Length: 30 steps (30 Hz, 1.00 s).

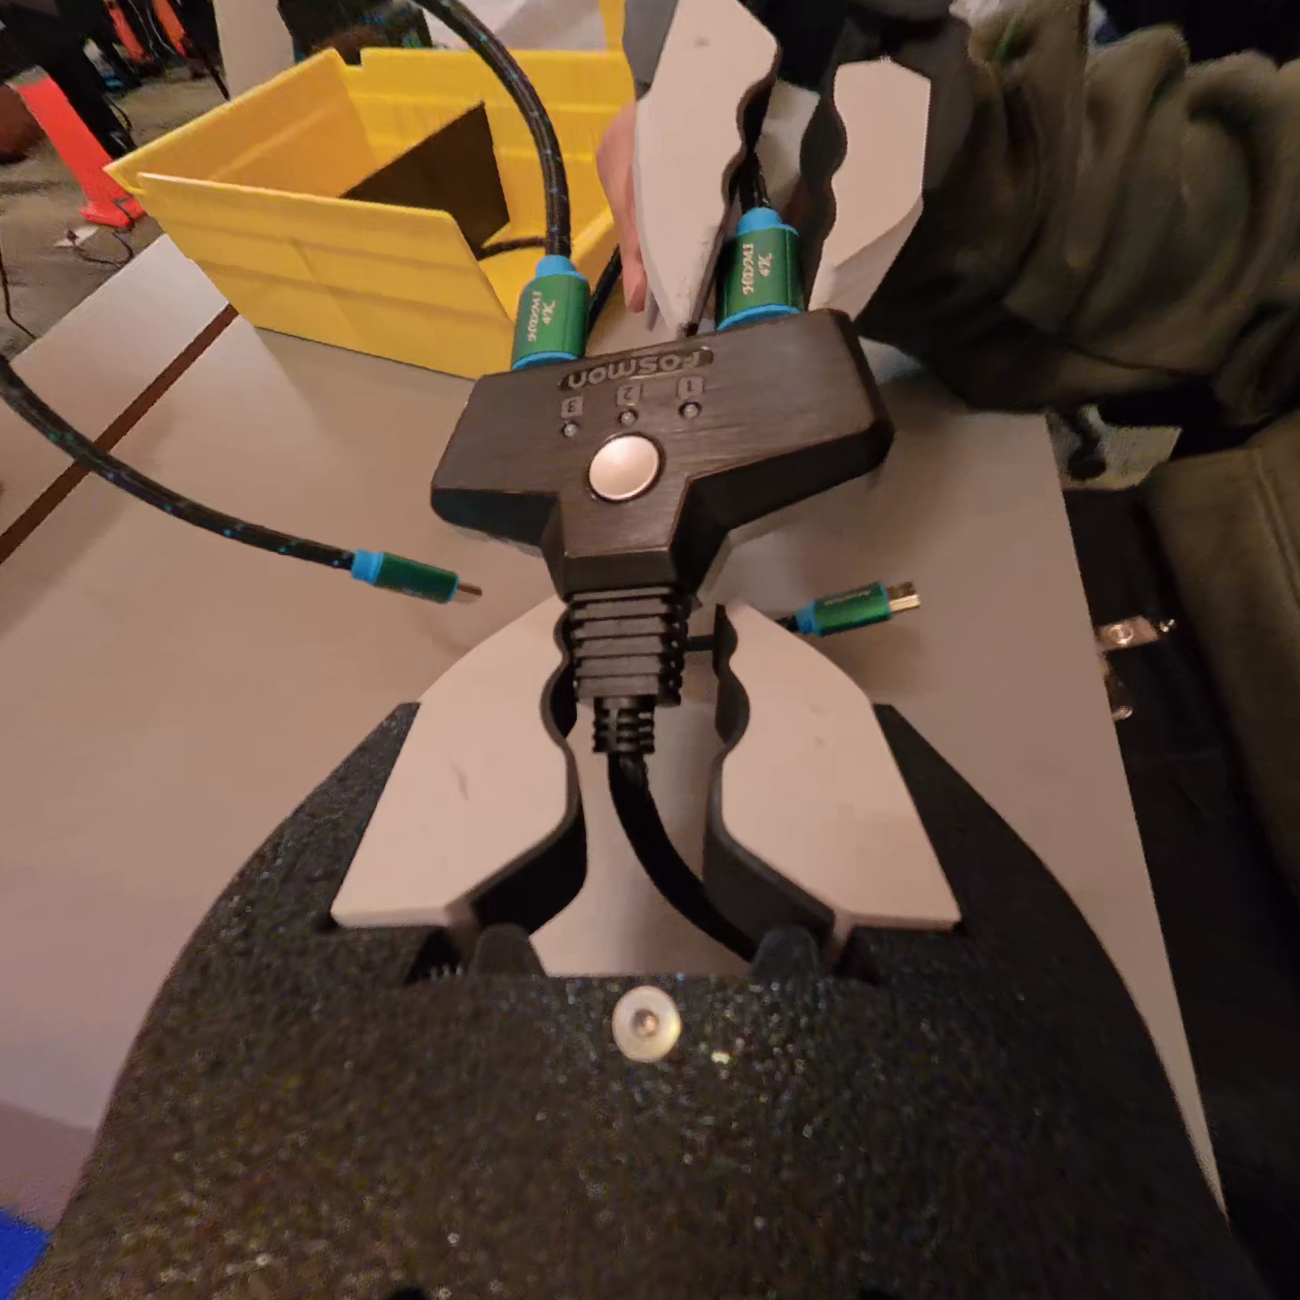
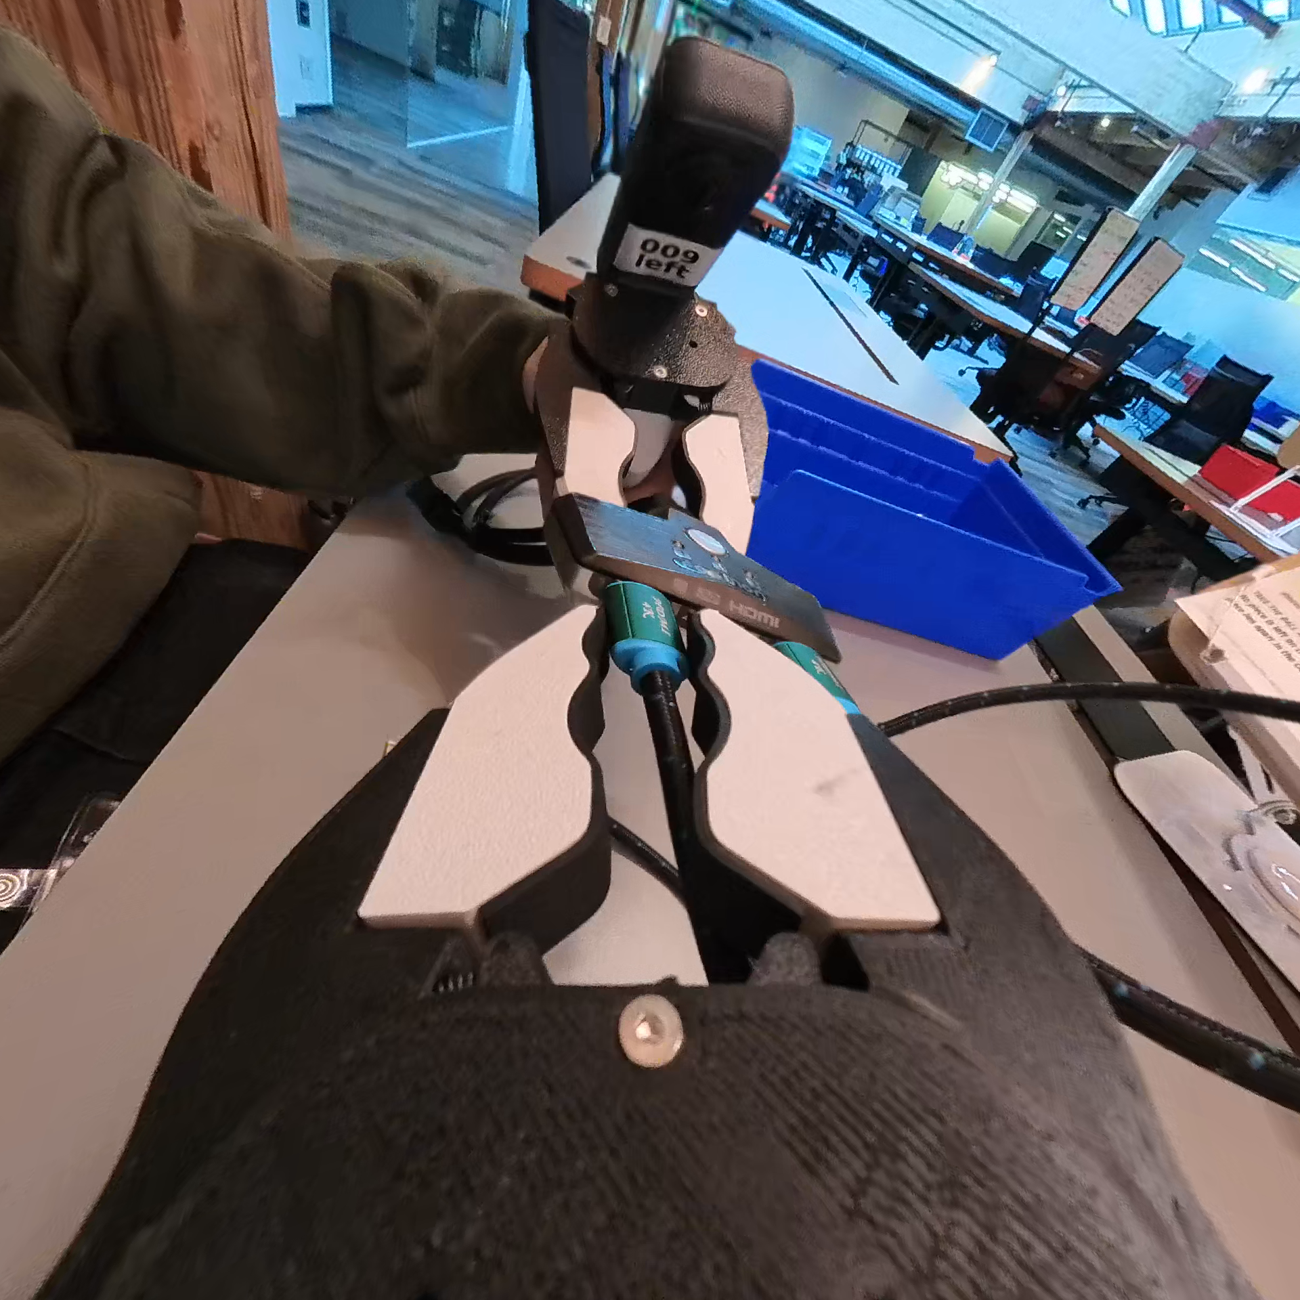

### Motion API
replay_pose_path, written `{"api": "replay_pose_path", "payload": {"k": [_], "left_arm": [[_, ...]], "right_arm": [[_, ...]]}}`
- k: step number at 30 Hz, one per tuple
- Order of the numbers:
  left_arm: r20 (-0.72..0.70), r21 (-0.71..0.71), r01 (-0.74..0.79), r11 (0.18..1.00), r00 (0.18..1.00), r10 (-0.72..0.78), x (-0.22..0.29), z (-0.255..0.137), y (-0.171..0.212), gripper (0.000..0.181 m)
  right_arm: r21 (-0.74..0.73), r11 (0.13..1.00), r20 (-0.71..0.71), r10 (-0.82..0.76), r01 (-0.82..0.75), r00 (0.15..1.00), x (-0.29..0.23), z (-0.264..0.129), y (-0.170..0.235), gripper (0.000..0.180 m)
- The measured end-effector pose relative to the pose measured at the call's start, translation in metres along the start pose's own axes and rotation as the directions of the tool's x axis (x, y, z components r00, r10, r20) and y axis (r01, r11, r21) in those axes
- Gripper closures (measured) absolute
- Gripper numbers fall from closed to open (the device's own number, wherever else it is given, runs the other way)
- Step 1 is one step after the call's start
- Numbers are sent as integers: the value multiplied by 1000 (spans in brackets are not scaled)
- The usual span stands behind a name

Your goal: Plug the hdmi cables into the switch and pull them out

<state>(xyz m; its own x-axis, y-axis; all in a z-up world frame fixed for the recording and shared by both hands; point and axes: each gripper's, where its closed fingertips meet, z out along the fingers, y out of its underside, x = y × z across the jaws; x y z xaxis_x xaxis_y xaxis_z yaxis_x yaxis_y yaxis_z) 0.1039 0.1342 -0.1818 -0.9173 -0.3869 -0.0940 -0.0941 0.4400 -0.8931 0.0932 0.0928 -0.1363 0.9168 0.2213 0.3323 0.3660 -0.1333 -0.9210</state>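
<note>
The black T-shaped HDMI switch (image 1: 654, 436) is held above the grey table. My left gripper (image 1: 636, 633) is shut on its ribbed neck. Two green HDMI plugs with blue collars sit in its far ports: one on the left (image 1: 549, 316) and one on the right (image 1: 760, 274). My right gripper (image 1: 756, 309) is shut around the right one. In the right wrist view my right gripper (image 2: 644, 626) clamps that plug (image 2: 636, 612) under the switch (image 2: 703, 563), with the left gripper (image 2: 633, 457) behind and the other plug (image 2: 816, 668) beside it. Two loose plugs (image 1: 408, 577) (image 1: 851, 608) lie on the table.
A yellow bin (image 1: 316, 211) stands behind the switch in the left wrist view. A blue bin (image 2: 914, 520) stands at the right in the right wrist view. Papers (image 2: 1252, 633) and a clear blister pack (image 2: 1231, 844) lie at the right table edge. Braided cables trail across the table.
</note>
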Motion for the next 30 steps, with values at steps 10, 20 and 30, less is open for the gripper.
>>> {"api": "replay_pose_path", "payload": {"k": [10, 20, 30], "left_arm": [[-44, 155, 96, 983, 995, -90, 8, -17, -8, 138], [-77, 231, 141, 963, 989, -127, 7, -13, -14, 139], [-222, 294, 327, 898, 937, -269, 7, -13, -19, 149]], "right_arm": [[-27, 999, -7, -32, 32, 999, -4, 4, -5, 159], [2, 999, -5, -46, 46, 999, -2, -1, -4, 159], [25, 997, 3, -80, 80, 997, -2, -5, -3, 159]]}}
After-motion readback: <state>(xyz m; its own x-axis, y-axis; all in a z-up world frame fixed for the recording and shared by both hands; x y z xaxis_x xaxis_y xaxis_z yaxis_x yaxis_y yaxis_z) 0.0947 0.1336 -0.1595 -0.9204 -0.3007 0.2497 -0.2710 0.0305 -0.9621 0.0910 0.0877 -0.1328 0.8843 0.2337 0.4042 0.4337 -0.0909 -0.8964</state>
